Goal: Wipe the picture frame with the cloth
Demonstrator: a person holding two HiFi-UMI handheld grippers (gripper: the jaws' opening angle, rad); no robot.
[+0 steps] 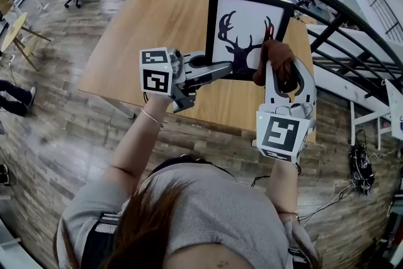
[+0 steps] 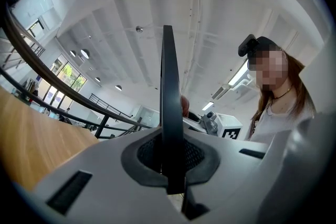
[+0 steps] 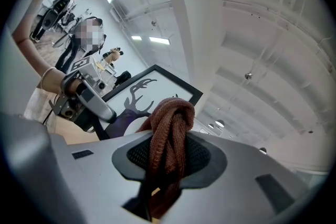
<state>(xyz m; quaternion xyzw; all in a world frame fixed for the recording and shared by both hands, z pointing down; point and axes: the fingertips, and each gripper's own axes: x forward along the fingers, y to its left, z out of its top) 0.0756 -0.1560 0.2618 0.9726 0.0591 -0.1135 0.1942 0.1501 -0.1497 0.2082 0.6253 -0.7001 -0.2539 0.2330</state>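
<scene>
Brown cloth [image 1: 276, 55] clamped in the right gripper [image 1: 282, 72] sits at the picture frame [image 1: 244, 17], whose edge the left gripper [image 1: 228, 67] pinches; wiping seems under way, needing a stroke across its face.

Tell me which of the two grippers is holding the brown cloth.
The right gripper: its jaws are shut on the brown cloth, bunched between them. The left gripper instead pinches the picture frame by its edge.
</scene>
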